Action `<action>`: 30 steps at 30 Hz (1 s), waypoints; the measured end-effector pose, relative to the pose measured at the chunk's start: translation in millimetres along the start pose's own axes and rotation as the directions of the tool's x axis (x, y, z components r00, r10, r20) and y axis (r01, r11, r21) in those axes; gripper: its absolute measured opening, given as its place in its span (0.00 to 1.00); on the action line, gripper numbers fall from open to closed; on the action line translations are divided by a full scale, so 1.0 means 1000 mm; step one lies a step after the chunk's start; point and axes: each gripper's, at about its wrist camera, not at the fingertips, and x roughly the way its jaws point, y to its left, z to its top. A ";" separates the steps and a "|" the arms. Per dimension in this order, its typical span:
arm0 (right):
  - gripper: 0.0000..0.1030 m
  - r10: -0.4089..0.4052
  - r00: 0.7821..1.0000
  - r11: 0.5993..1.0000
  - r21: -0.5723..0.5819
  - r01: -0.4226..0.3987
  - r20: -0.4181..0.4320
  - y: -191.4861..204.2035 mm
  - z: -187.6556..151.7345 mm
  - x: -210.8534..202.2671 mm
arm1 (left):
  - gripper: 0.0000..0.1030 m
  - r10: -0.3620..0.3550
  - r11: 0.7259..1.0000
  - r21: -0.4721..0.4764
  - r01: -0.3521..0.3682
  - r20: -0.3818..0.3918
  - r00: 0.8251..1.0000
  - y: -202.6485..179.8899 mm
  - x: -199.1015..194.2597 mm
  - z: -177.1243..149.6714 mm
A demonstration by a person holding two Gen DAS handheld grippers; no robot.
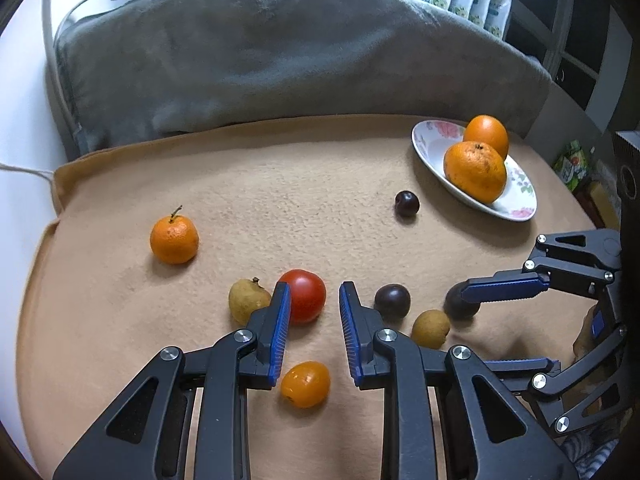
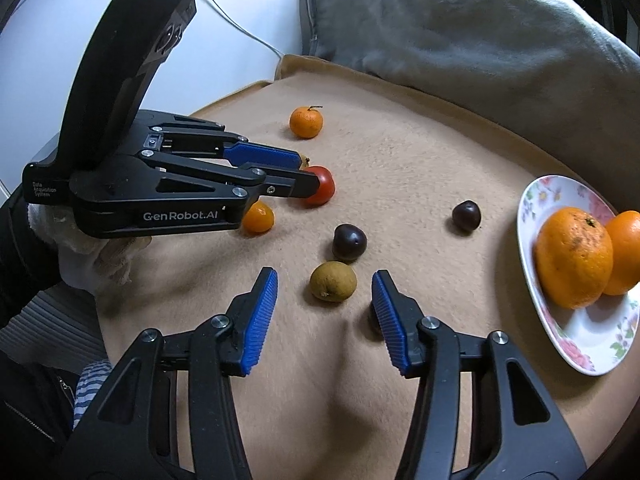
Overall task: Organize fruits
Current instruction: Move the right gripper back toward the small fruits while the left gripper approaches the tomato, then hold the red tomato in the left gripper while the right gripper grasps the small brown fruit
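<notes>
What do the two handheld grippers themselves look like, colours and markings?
Both are matte black linkage frames with silver pivot screws and ribbed blue finger pads. The left gripper carries white "GenRobot.AI" lettering and a tall black handle. The right gripper looks the same build.

Open tan blanket [image 1: 280, 200] lies between the mandarin [image 1: 174, 240] and the far plum [image 1: 407, 203]. Nearer, the tomato [image 1: 304, 295], near plum [image 1: 392, 300] and two longans [image 1: 431, 328] crowd together. The plate [image 1: 428, 136] blocks the right edge, a grey cushion [image 1: 280, 60] the back.
</notes>
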 end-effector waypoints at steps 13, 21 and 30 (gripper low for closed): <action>0.45 0.005 1.000 1.000 -0.012 -0.005 -0.025 -0.002 0.006 0.013 | 0.27 0.098 0.984 0.158 -0.087 -0.058 0.994 -0.009 0.017 0.007; 0.42 -0.014 0.999 0.999 -0.051 0.012 -0.043 0.006 0.008 0.019 | 0.28 0.121 0.974 0.198 -0.106 -0.061 0.991 -0.013 0.023 0.007; 0.29 -0.093 0.994 0.989 -0.120 0.085 -0.063 0.014 0.011 0.027 | 0.26 0.139 0.970 0.209 -0.127 -0.044 0.989 -0.015 0.024 0.007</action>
